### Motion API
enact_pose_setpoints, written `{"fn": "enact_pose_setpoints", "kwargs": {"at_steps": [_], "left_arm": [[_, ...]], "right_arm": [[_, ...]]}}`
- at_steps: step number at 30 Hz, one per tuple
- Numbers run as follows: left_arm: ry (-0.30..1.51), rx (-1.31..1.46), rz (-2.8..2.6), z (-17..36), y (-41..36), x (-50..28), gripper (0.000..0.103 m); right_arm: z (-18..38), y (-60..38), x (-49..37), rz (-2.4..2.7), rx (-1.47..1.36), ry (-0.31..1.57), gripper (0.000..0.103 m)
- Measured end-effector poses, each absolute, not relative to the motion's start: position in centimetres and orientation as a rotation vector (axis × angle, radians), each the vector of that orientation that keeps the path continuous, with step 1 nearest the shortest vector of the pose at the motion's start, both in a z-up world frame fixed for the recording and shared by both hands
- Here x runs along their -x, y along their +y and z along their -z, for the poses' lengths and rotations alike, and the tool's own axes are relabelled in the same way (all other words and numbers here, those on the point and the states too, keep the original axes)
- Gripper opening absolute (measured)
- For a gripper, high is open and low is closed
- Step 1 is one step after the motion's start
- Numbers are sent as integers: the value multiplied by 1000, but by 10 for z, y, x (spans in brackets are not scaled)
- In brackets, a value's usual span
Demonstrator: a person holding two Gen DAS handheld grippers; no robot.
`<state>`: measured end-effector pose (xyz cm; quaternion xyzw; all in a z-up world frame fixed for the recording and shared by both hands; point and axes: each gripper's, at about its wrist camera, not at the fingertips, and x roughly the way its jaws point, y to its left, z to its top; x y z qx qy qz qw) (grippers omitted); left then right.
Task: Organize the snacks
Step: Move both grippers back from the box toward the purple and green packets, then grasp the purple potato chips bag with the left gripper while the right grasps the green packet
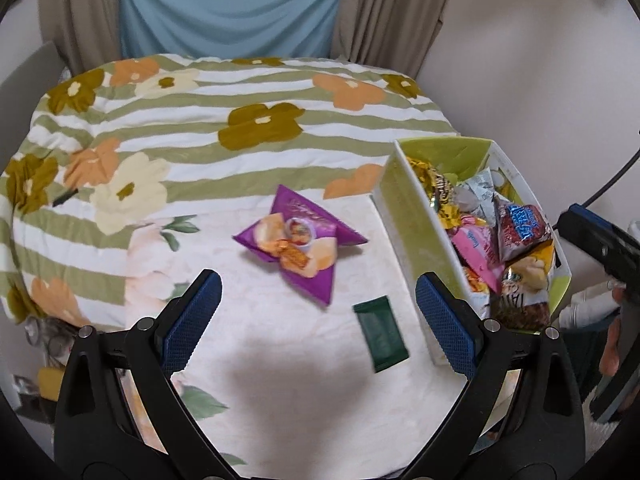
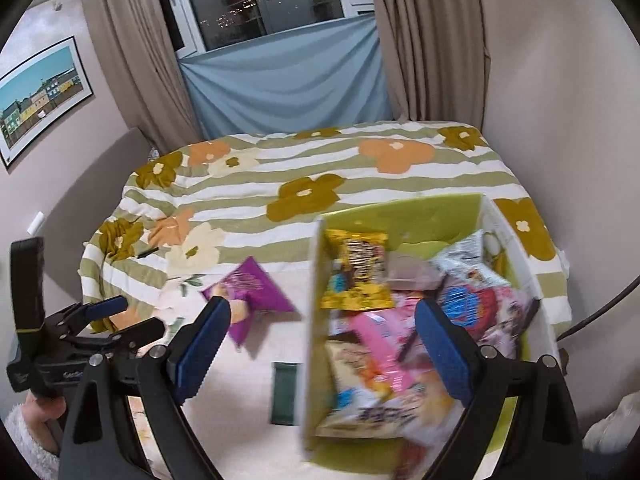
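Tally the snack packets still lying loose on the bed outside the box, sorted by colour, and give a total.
Purple packet: 1
Dark green packet: 1
Total outside the box: 2

Striped flowered blanket (image 1: 240, 92) ahead of the jaws, cream floral cloth (image 1: 256, 344) beneath them. Blue drape (image 1: 232, 8) and beige curtains (image 1: 80, 12) far ahead. Night window (image 2: 264, 0) above the drape. Framed picture of coloured houses (image 2: 40, 96) on wall, far left of jaws. Black cable (image 2: 600, 312) at right.
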<state>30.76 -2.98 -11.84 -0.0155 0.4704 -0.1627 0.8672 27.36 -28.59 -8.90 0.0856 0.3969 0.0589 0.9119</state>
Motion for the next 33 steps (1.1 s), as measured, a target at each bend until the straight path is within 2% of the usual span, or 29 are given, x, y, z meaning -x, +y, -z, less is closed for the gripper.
{"fn": "enact_pose_setpoints", "kwargs": {"at_steps": [14, 23, 33], "left_arm": [[1021, -63, 509, 130, 18, -368, 97], [1117, -66, 616, 177, -14, -421, 97], [1177, -269, 594, 242, -76, -436, 97]], "right_arm": [[144, -182, -271, -35, -223, 890, 92], [206, -154, -271, 88, -248, 921, 92], [271, -149, -278, 231, -140, 933, 92]]}}
